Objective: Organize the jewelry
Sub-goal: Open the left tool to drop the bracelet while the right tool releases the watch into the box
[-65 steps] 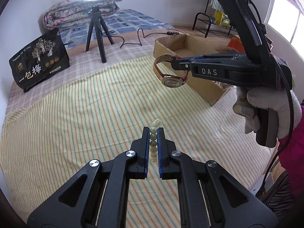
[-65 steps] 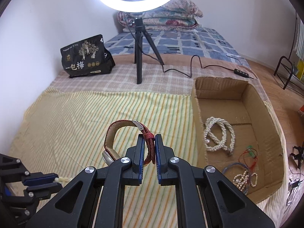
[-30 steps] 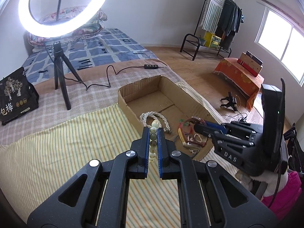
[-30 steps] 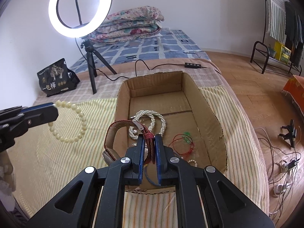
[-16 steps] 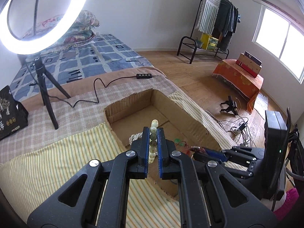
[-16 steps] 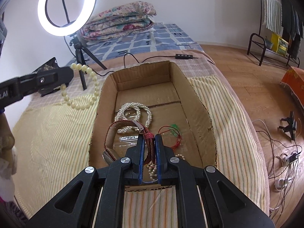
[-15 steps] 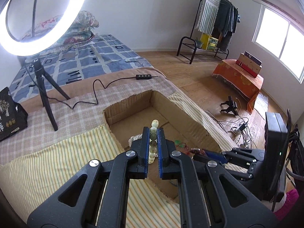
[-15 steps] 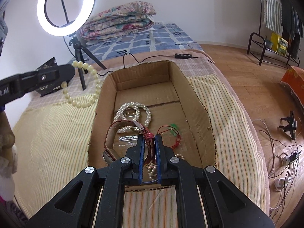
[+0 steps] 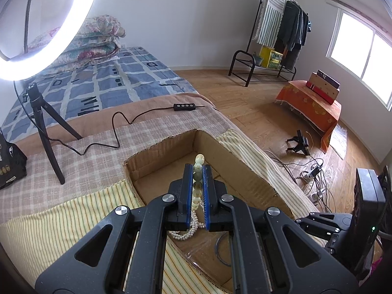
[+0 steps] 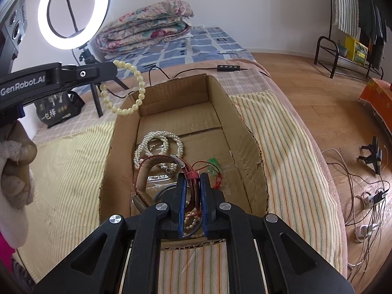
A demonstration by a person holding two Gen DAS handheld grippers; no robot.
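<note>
My left gripper (image 9: pixel 197 169) is shut on a cream bead bracelet (image 9: pixel 198 183) and holds it above the near-left part of an open cardboard box (image 9: pixel 240 161). From the right wrist view the bracelet (image 10: pixel 127 90) hangs from the left gripper (image 10: pixel 111 69) over the box's far-left rim (image 10: pixel 122 112). My right gripper (image 10: pixel 192 178) is shut on a red-strapped watch (image 10: pixel 149 171) and holds it over the box's near end. A white pearl necklace (image 10: pixel 159 144), a red cord with green beads (image 10: pixel 210 169) and small bracelets lie in the box.
The box sits on a striped yellow cloth (image 10: pixel 66 171) on a bed. A ring light on a tripod (image 10: pixel 73 12), its cable and remote (image 9: pixel 185 106) and a black bag (image 10: pixel 56 110) stand beyond the box. Cables lie on the wooden floor to the right (image 10: pixel 367 196).
Both grippers have moved from over the striped cloth to over the box, each still holding its piece. Over the last half second the left gripper moved a little further above the box.
</note>
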